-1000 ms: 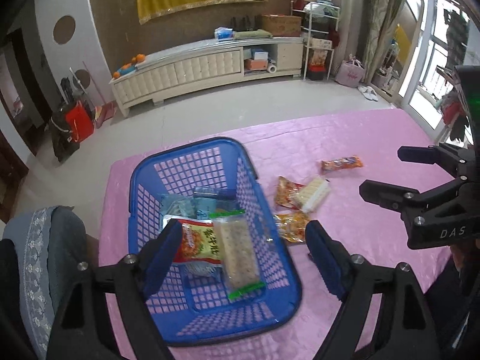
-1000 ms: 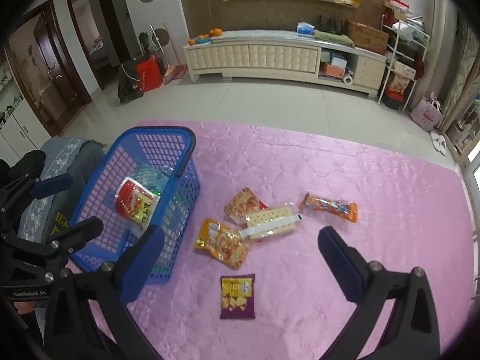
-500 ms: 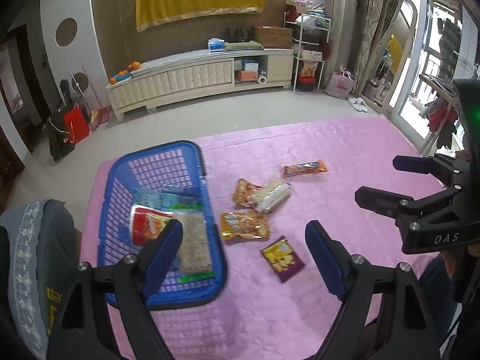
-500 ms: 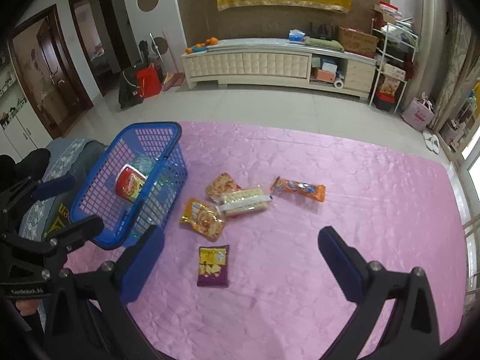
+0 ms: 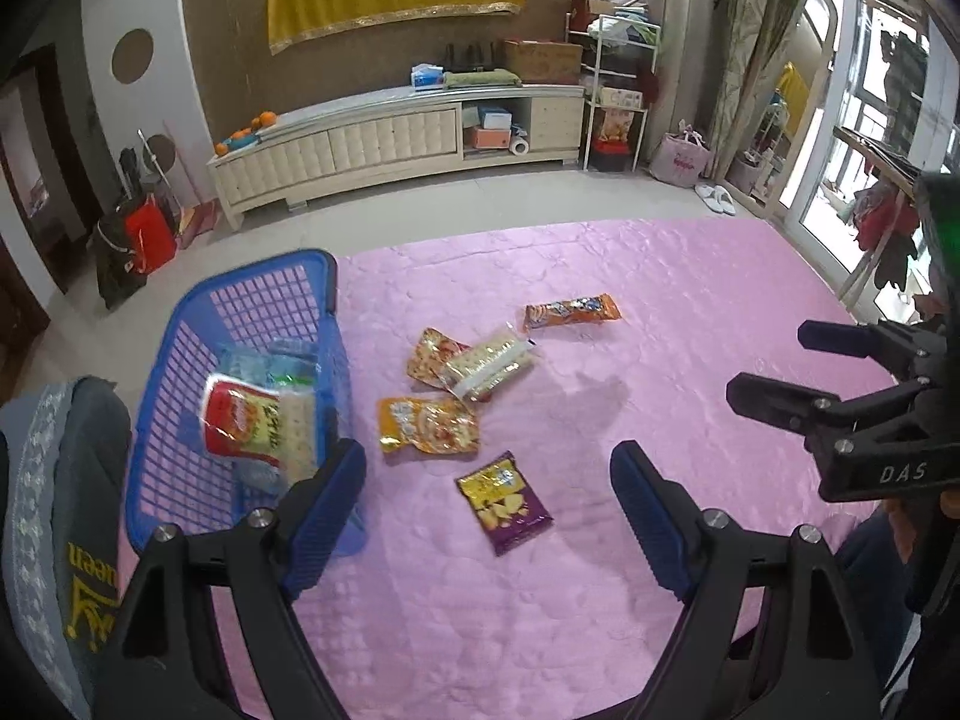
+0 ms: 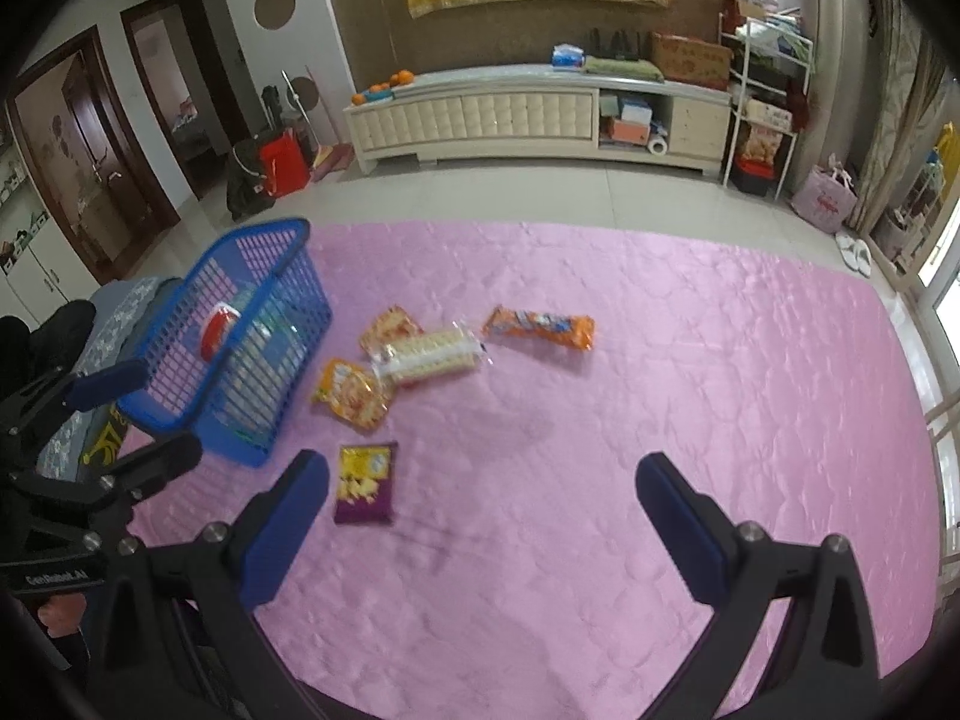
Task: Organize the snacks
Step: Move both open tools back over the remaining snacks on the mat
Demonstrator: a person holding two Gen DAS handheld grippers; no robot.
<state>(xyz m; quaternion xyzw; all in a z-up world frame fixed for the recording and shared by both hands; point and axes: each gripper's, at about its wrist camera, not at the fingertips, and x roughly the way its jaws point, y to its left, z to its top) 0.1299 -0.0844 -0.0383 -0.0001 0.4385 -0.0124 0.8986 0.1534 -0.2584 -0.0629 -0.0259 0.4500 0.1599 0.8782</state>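
Observation:
A blue basket (image 5: 180,324) (image 6: 180,414) stands at the table's left, holding a red snack bag (image 5: 240,423), a cracker pack and other packets. On the pink cloth lie a purple chip bag (image 5: 504,501) (image 6: 367,483), a yellow-orange bag (image 5: 427,425) (image 6: 351,394), a clear cracker pack (image 5: 489,363) (image 6: 429,355) over another orange bag (image 5: 433,351), and a long orange packet (image 5: 571,310) (image 6: 540,327). My left gripper (image 5: 489,498) is open and empty, above the near table with the purple bag between its fingers. My right gripper (image 6: 483,513) is open and empty, right of the purple bag.
The pink-covered table (image 6: 660,360) ends at its far edge before a tiled floor. A grey chair back (image 5: 54,480) is at the left by the basket. A cream TV cabinet (image 6: 540,114) stands far behind.
Both grippers have pulled back and up from the table. The left gripper has swung right, off the basket, toward the loose snacks. Both stayed open.

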